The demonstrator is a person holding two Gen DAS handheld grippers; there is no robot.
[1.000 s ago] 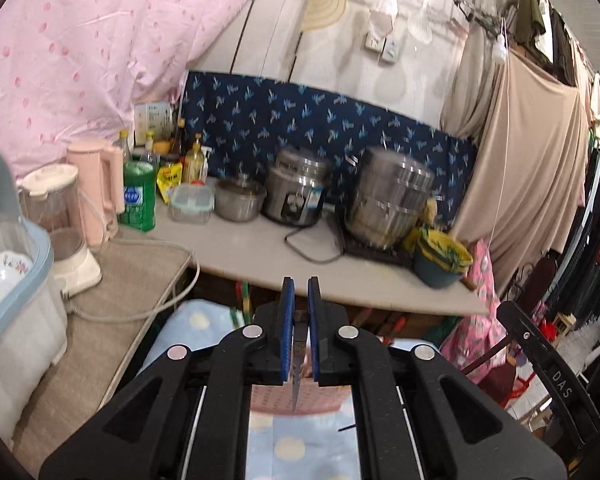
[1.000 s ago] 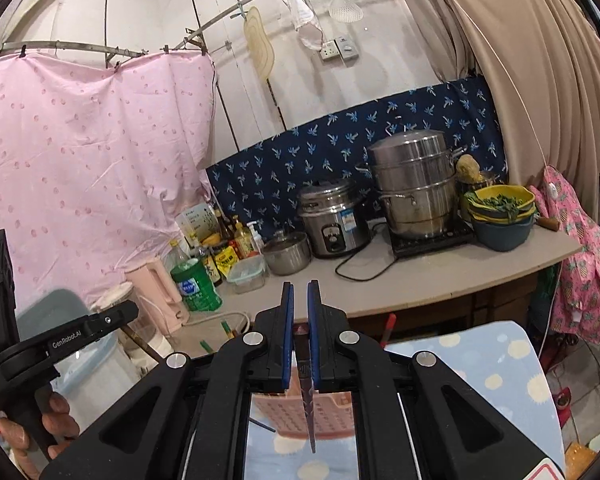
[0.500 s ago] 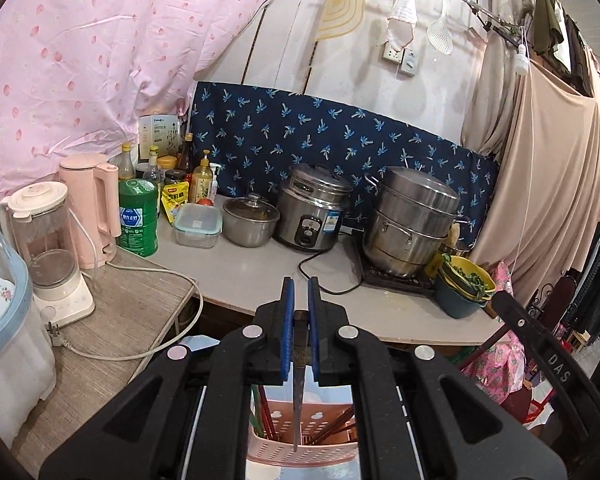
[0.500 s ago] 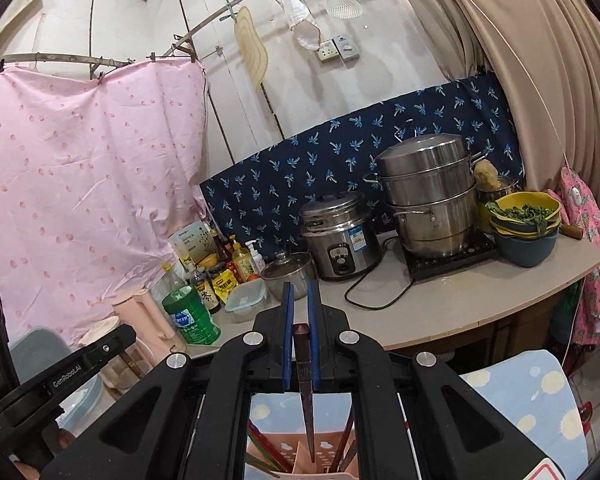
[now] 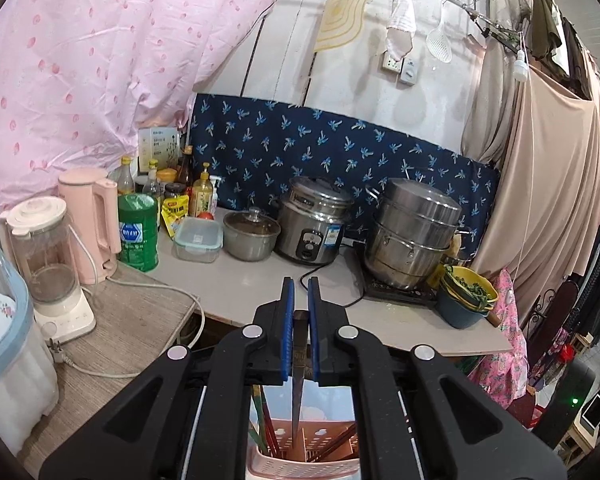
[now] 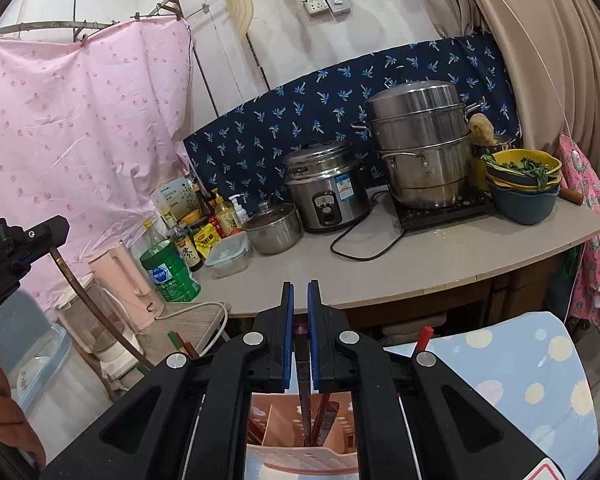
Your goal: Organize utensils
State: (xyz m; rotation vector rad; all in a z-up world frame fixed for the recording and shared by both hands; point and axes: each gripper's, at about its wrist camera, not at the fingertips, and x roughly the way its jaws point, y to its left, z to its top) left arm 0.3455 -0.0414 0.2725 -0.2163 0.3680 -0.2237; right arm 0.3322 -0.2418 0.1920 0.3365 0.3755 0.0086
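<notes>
Below both views | pink basket (image 5: 300, 466) | chopsticks (image 5: 266, 420) upright inside

Two grippers (image 5: 301, 300) (image 6: 298, 300); two held chopsticks (image 5: 298, 392) (image 6: 305, 400); one pink basket (image 5: 300, 466); one steamer (image 5: 414, 232).

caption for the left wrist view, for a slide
Left gripper shut on a chopstick, hanging over the pink utensil basket.

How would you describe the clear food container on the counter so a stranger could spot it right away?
Start at the grey counter below the navy palm-print cloth. Left of the steel rice cooker sits a small lidded pot, and just left of that is the food container. It is the only clear, rectangular box there, with a pale teal-rimmed lid.
</notes>
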